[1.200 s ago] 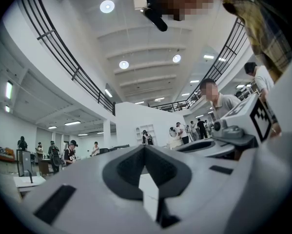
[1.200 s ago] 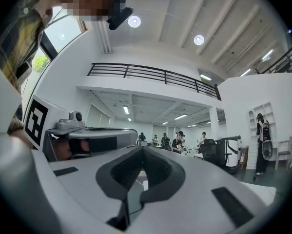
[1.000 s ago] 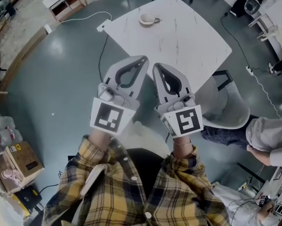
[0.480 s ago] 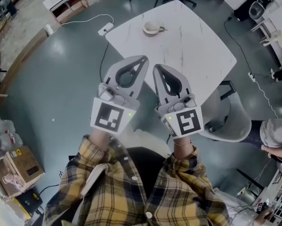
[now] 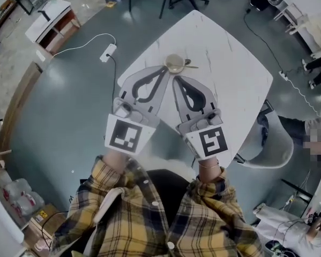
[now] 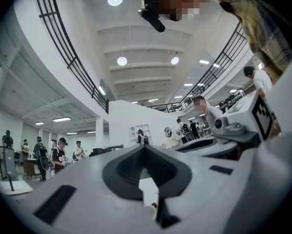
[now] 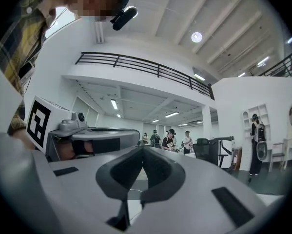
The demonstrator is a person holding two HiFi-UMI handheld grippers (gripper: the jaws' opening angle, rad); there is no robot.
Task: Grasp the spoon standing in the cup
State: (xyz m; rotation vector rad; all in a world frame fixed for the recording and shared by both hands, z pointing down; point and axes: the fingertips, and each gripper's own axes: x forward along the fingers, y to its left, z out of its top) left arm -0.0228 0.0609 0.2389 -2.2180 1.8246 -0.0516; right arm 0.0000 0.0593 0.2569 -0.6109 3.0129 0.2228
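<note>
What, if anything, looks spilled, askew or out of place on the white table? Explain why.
Nothing stands out. The cup sits upright on the white table, with nothing spilled around it. The spoon leans out over the cup's rim, handle to the picture's right, rather than standing straight, but that looks ordinary.

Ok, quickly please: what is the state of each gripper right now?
Left gripper: closed, holding nothing.
Right gripper: closed, holding nothing.
</note>
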